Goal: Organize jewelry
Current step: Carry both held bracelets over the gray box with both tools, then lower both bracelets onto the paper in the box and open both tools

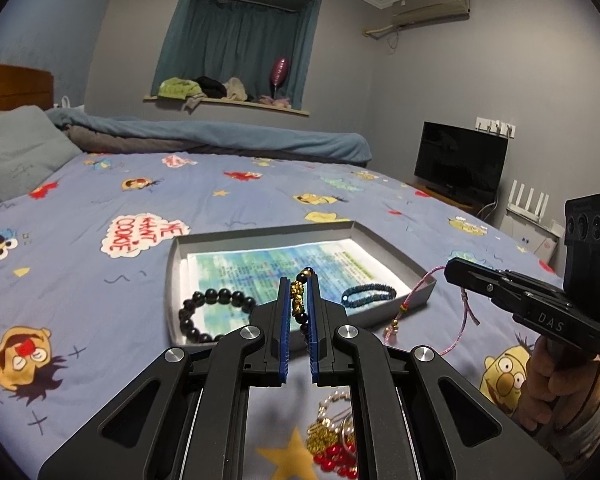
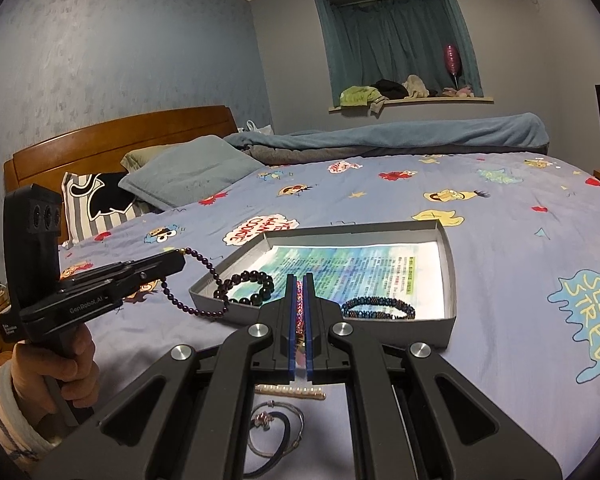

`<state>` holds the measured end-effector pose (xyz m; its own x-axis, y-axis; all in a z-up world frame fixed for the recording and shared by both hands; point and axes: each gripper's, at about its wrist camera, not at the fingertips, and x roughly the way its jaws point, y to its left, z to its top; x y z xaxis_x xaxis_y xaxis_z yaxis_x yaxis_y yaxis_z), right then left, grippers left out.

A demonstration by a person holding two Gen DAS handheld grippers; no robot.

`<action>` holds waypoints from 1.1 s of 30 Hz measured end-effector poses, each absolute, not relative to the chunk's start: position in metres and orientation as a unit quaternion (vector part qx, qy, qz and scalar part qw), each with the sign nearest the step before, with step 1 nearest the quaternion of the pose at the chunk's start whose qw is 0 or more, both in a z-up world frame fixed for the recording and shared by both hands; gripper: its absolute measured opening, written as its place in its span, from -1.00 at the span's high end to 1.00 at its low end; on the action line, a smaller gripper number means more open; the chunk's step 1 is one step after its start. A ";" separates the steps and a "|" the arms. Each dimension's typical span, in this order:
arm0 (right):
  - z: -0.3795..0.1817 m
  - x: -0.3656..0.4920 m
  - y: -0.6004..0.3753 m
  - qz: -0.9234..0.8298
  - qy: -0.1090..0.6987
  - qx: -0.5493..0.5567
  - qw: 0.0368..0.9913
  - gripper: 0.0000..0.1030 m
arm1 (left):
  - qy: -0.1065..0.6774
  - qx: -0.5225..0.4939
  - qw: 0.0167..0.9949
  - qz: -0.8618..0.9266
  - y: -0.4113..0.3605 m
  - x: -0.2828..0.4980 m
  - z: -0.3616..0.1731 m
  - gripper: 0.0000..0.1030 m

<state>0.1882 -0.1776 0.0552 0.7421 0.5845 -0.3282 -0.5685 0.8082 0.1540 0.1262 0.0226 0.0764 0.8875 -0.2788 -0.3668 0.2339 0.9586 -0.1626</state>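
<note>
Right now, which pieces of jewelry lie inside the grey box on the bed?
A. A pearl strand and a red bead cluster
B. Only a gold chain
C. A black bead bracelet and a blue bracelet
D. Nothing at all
C: in the right wrist view the black bead bracelet and the blue bracelet both lie on the printed sheet inside the grey box.

A shallow grey box lies open on the bed, lined with a printed paper sheet. Inside it rest 2 bracelets: a black bead bracelet at the near left and a blue beaded bracelet at the near right. A dark bead bracelet with gold charms and a pink cord bracelet hang lifted above the near rim.
</note>
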 end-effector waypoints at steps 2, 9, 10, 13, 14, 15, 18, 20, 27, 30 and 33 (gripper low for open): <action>0.057 0.190 -0.178 0.308 0.181 0.024 0.934 0.94 | 0.196 -0.058 0.969 -0.135 0.020 0.130 0.078 0.84; 0.063 0.199 -0.181 0.310 0.174 0.040 0.934 0.94 | 0.196 -0.059 0.968 -0.144 0.009 0.146 0.080 0.84; 0.064 0.201 -0.180 0.310 0.173 0.042 0.934 0.94 | 0.195 -0.060 0.968 -0.145 0.008 0.147 0.080 0.84; 0.065 0.208 -0.181 0.310 0.174 0.050 0.933 0.94 | 0.196 -0.062 0.968 -0.148 0.005 0.154 0.080 0.84; 0.065 0.210 -0.180 0.308 0.174 0.051 0.934 0.94 | 0.196 -0.062 0.967 -0.147 0.004 0.157 0.080 0.84; 0.065 0.213 -0.180 0.305 0.174 0.050 0.935 0.94 | 0.197 -0.063 0.967 -0.147 0.003 0.160 0.080 0.84; 0.066 0.227 -0.181 0.293 0.177 0.056 0.938 0.94 | 0.201 -0.067 0.966 -0.148 0.003 0.167 0.081 0.84; 0.065 0.237 -0.182 0.285 0.182 0.057 0.939 0.94 | 0.208 -0.069 0.964 -0.151 0.002 0.174 0.079 0.84; 0.051 0.278 -0.181 0.254 0.221 0.055 0.940 0.94 | 0.231 -0.051 0.960 -0.149 -0.004 0.201 0.075 0.84; 0.041 0.288 -0.176 0.242 0.240 0.044 0.939 0.94 | 0.250 -0.060 0.956 -0.143 0.000 0.217 0.070 0.84; 0.033 0.294 -0.170 0.234 0.256 0.028 0.937 0.94 | 0.274 -0.058 0.950 -0.139 0.002 0.230 0.062 0.84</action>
<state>0.2942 -0.1705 0.0326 0.7594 0.4526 -0.4675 -0.4238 0.8892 0.1725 0.2296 0.0023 0.0619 0.8113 -0.2964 -0.5039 0.2330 0.9545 -0.1863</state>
